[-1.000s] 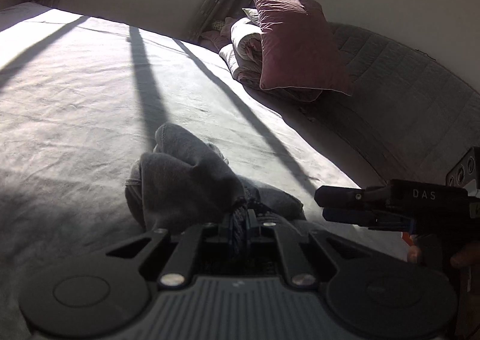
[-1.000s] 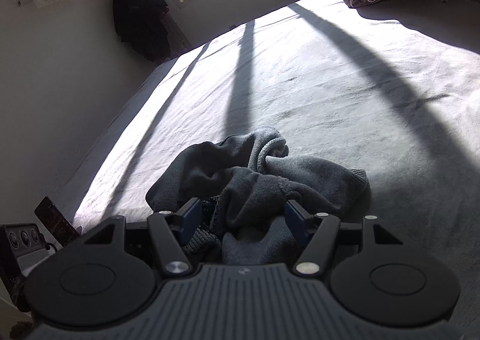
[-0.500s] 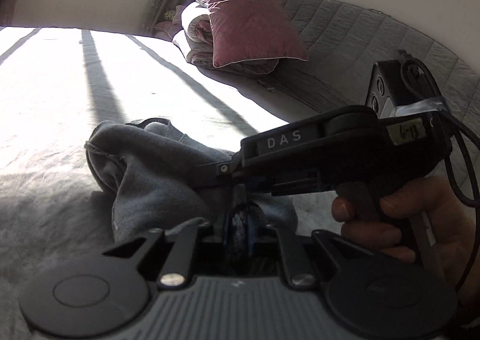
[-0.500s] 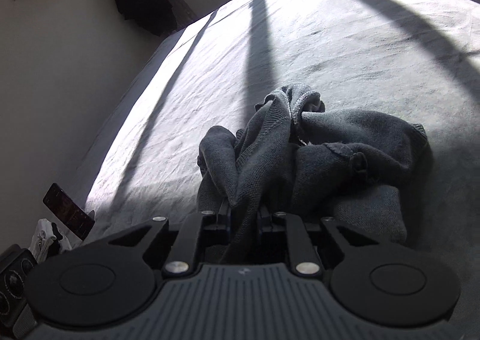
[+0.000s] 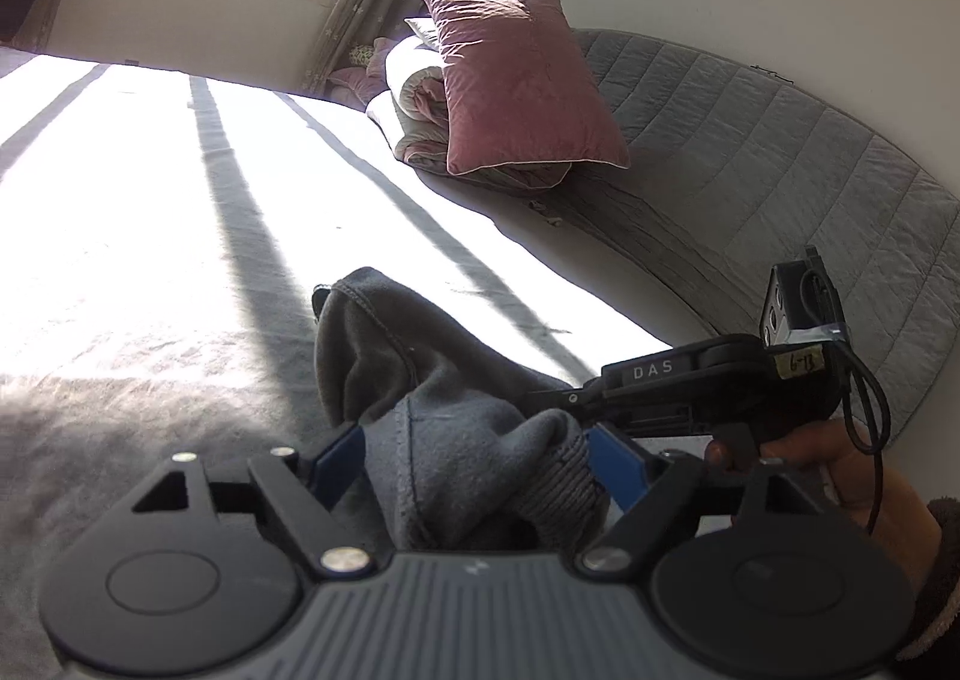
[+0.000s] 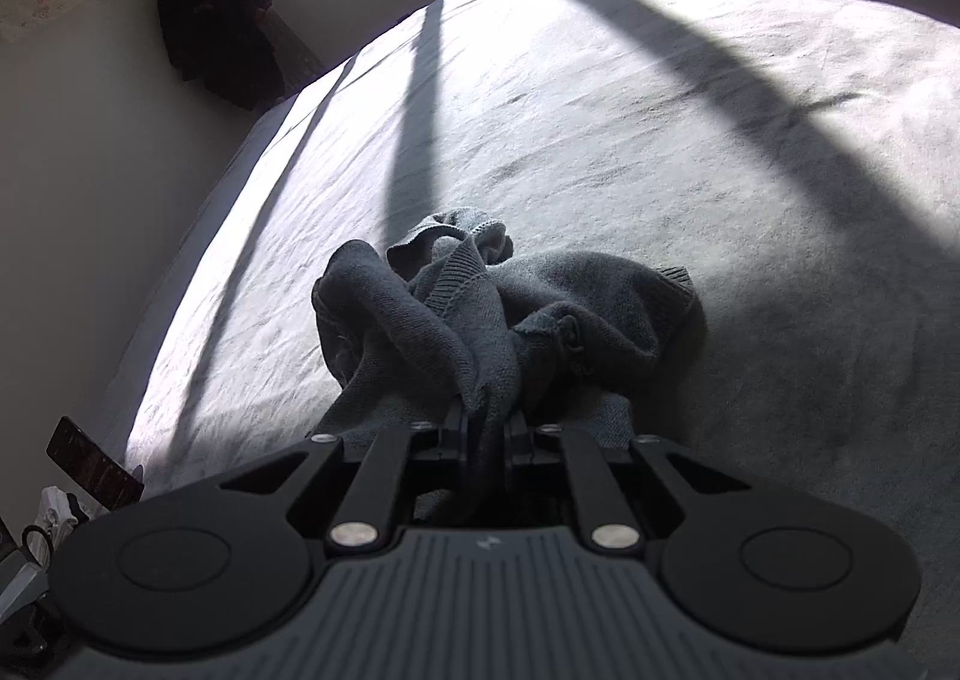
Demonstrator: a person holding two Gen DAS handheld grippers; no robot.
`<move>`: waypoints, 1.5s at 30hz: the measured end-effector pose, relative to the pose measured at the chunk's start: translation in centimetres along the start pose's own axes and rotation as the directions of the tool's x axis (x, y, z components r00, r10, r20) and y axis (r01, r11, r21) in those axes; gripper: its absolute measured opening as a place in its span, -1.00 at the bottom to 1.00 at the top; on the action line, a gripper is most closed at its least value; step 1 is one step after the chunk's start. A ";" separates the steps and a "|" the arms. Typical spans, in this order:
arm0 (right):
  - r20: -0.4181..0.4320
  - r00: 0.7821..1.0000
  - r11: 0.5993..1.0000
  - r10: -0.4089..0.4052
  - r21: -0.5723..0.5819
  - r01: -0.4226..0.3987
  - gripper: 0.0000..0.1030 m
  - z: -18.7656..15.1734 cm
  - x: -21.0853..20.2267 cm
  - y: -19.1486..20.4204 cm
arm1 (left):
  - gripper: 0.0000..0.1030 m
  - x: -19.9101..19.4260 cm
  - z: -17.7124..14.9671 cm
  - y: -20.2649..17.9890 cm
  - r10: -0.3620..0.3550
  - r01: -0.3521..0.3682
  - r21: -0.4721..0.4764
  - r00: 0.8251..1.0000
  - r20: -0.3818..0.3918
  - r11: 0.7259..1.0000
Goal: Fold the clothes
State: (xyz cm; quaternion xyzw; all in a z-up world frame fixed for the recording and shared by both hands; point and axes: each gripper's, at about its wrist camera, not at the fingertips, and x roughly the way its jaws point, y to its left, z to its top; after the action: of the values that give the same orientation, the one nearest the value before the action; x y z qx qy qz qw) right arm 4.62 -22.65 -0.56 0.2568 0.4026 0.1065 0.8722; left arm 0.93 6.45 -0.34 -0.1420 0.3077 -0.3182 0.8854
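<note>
A crumpled grey knit sweater (image 6: 528,308) lies on the grey bed sheet (image 6: 690,140). My right gripper (image 6: 486,431) is shut on a fold of the sweater at its near edge. In the left wrist view the sweater (image 5: 444,416) bunches up between the blue pads (image 5: 339,461) of my left gripper (image 5: 477,461), which is open around the cloth with the pads apart from it. Seen from the left wrist, the right gripper (image 5: 558,401) comes in from the right, held by a hand (image 5: 840,476), with its tip in the sweater.
A pink pillow (image 5: 516,80) leans on a folded quilt (image 5: 414,98) against the grey padded headboard (image 5: 750,170). A dark coat (image 6: 216,32) hangs by the window wall. The bed's left edge (image 6: 198,236) drops off, with a dark flat object (image 6: 90,458) beside it.
My left gripper has gone from shut on the sweater to open. The right gripper closed on the sweater a moment earlier and still holds it, now drawn back a little.
</note>
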 end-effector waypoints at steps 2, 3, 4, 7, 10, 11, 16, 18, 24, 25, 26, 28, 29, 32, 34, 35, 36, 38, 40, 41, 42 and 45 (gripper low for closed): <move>0.008 1.000 1.000 -0.017 0.014 0.017 -0.79 0.1 -0.4 -0.9 | 0.61 0.8 0.0 0.9 0.024 -0.025 -0.059 1.000 -0.014 0.998; 0.011 1.000 0.999 -0.026 0.021 0.026 -0.79 0.2 -0.5 -1.3 | 0.61 1.2 0.0 1.4 0.028 -0.029 -0.104 0.999 -0.016 0.994; 0.012 0.999 0.999 -0.034 0.027 0.033 -0.80 0.1 -0.6 -1.6 | 0.61 1.5 0.0 2.4 0.024 -0.027 -0.180 1.000 -0.018 0.983; 0.016 0.998 0.998 -0.053 0.043 0.052 -0.80 0.1 -0.9 -2.5 | 0.59 3.3 -0.6 4.9 -0.032 0.012 -0.408 0.999 -0.043 0.913; 0.023 0.997 0.997 -0.069 0.048 0.067 -0.80 0.0 -1.3 -3.1 | 0.57 5.4 -1.3 6.1 -0.078 0.034 -0.554 0.995 -0.056 0.832; 0.024 0.997 0.996 -0.071 0.051 0.070 -0.80 0.1 -1.4 -3.3 | 0.55 6.1 -1.5 6.2 -0.098 0.044 -0.585 0.993 -0.062 0.810; 0.018 0.996 0.995 -0.083 0.062 0.082 -0.80 0.2 -1.4 -3.9 | 0.34 8.4 -2.5 5.5 -0.191 0.103 -0.672 0.980 -0.059 0.734; 0.014 0.996 0.995 -0.085 0.047 0.084 -0.80 0.1 -1.2 -3.6 | -0.11 8.3 -2.4 5.1 -0.195 0.123 -0.672 0.980 -0.032 0.730; 0.023 0.999 0.999 -0.050 0.006 0.049 -0.80 0.1 -1.0 -1.6 | -0.90 6.0 0.2 4.2 0.013 0.009 -0.568 0.999 0.034 0.823; 0.024 0.999 0.999 -0.041 0.003 0.041 -0.80 0.1 -0.9 -1.3 | -0.90 5.5 0.7 4.4 0.041 -0.003 -0.556 0.998 0.054 0.831; 0.023 0.999 1.000 -0.031 -0.001 0.031 -0.79 0.0 -0.7 -0.8 | -0.90 5.1 1.1 4.5 0.065 -0.013 -0.547 0.995 0.077 0.837; 0.020 1.000 1.000 -0.009 -0.008 0.010 -0.79 -0.2 -0.2 0.2 | -0.91 4.2 1.9 5.0 0.099 -0.026 -0.532 0.989 0.110 0.846; 0.017 1.000 1.000 0.005 -0.013 -0.005 -0.80 -0.4 0.2 0.9 | -0.91 3.7 2.3 5.3 0.117 -0.034 -0.526 0.985 0.127 0.850; 0.010 0.999 0.998 0.032 -0.047 -0.031 -0.79 -1.1 1.4 3.1 | -0.91 1.9 3.4 6.1 0.188 -0.077 -0.503 0.967 0.173 0.861; 0.009 0.999 0.996 0.048 -0.070 -0.048 -0.79 -1.4 2.1 4.3 | -0.91 0.6 3.9 6.6 0.232 -0.108 -0.490 0.952 0.201 0.865; 0.008 0.998 0.995 0.061 -0.079 -0.060 -0.79 -1.6 2.5 5.0 | -0.91 -0.2 4.1 7.0 0.256 -0.125 -0.483 0.942 0.215 0.867; 0.007 0.997 0.994 0.073 -0.087 -0.072 -0.79 -1.8 2.9 5.6 | -0.91 -0.7 4.2 7.3 0.287 -0.159 -0.465 0.933 0.218 0.871; 0.010 0.996 0.990 0.089 -0.109 -0.088 -0.76 -2.2 3.6 6.7 | -0.91 -1.4 4.6 7.8 0.350 -0.235 -0.422 0.910 0.221 0.876; 0.039 0.995 0.983 0.089 -0.163 -0.082 -0.64 -2.9 4.2 8.3 | -0.91 -2.2 4.9 8.3 0.412 -0.310 -0.378 0.883 0.227 0.872; 0.053 0.995 0.977 0.085 -0.198 -0.073 -0.51 -3.3 4.4 9.1 | -0.91 -2.4 4.8 8.7 0.449 -0.357 -0.351 0.865 0.227 0.866; 0.060 0.995 0.970 0.080 -0.235 -0.064 -0.37 -3.6 4.4 9.9 | -0.92 -2.6 4.8 9.5 0.466 -0.375 -0.354 0.857 0.221 0.857; 0.086 0.992 0.936 0.093 -0.347 -0.058 0.12 -4.9 4.1 12.0 | -0.92 -3.4 4.7 11.9 0.502 -0.404 -0.387 0.842 0.196 0.829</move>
State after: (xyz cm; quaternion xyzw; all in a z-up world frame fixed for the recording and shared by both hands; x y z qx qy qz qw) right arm 3.79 -9.10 0.56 0.1209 0.3232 0.1954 0.9180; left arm 7.53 18.00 -0.48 -0.2552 0.2487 -0.0162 0.9342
